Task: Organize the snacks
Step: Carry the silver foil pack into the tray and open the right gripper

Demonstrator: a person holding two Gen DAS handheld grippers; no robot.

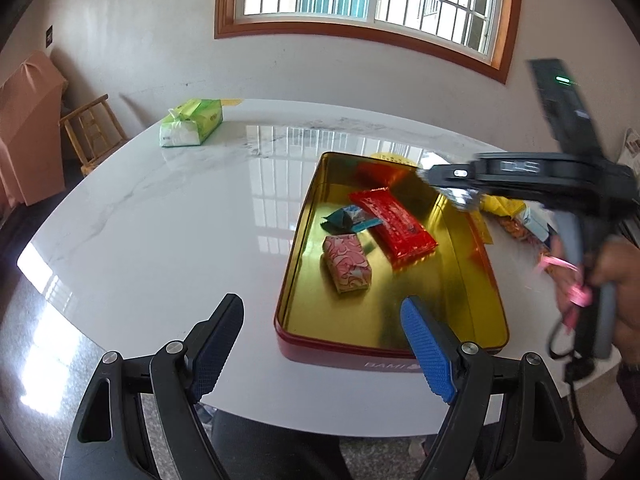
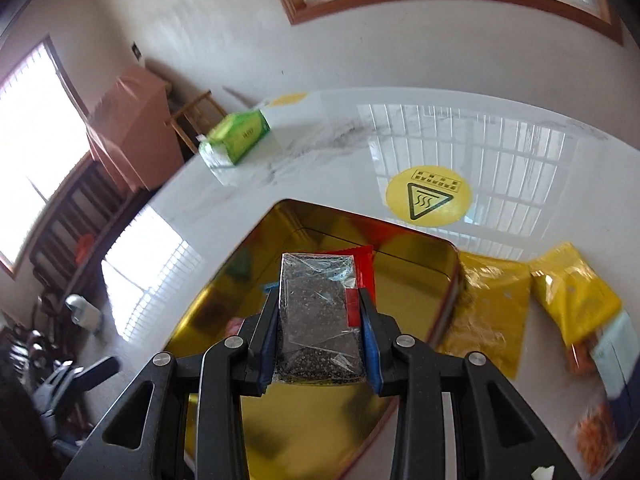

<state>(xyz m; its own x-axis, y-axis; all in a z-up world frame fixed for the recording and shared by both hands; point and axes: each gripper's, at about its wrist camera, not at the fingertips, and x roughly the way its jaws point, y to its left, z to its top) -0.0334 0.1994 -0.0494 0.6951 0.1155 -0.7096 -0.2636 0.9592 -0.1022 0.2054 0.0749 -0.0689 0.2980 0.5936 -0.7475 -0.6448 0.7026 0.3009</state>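
Observation:
A gold-lined tin [image 1: 472,280] with red sides sits on the white table. It holds a red packet [image 1: 394,224], a pink wrapped block [image 1: 347,264] and a small blue-wrapped snack [image 1: 350,218]. My left gripper [image 1: 322,350] is open and empty, near the tin's front left corner. My right gripper [image 2: 319,320] is shut on a dark snack block in clear wrap [image 2: 318,320], held above the tin [image 2: 420,280]. In the left wrist view the right gripper [image 1: 460,192] hangs over the tin's far right side, blurred.
A green tissue pack [image 1: 192,128] lies at the table's far left. Yellow snack bags [image 2: 568,296] and other packets lie right of the tin. A round yellow hot-surface sticker [image 2: 429,196] is behind the tin. A wooden chair [image 1: 94,132] stands beyond the table.

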